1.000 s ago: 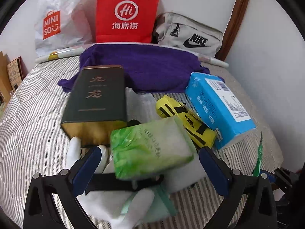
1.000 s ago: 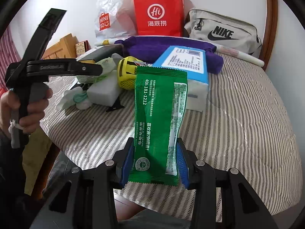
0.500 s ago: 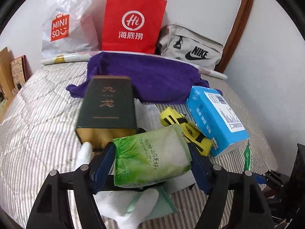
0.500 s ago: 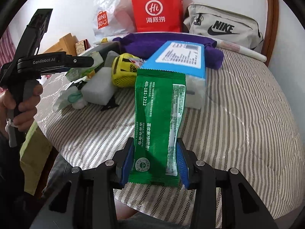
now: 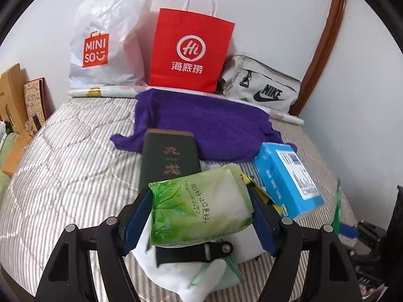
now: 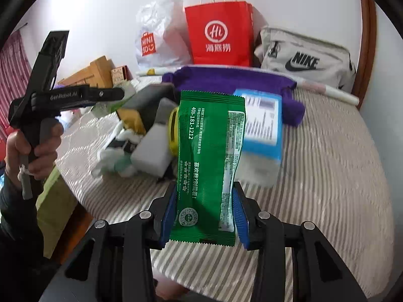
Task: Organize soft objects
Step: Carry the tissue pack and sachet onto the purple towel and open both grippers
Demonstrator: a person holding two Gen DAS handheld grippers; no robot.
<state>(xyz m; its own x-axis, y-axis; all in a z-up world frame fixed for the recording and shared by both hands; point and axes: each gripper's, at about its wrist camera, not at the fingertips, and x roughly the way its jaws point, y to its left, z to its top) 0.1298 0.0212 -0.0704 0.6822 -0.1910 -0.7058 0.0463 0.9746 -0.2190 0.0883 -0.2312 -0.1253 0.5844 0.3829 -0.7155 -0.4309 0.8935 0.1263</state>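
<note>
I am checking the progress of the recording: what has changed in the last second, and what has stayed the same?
The left gripper, open around the light green tissue pack a second ago, has closed on it and raised it above the pile. The right gripper still holds the dark green packet. The blue tissue box and purple towel have not moved.

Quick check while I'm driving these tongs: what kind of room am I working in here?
Most likely a bedroom. The work surface is a bed with a striped quilted cover, a curved wooden headboard stands against the wall, and shopping bags and a Nike pouch line its far edge.
</note>
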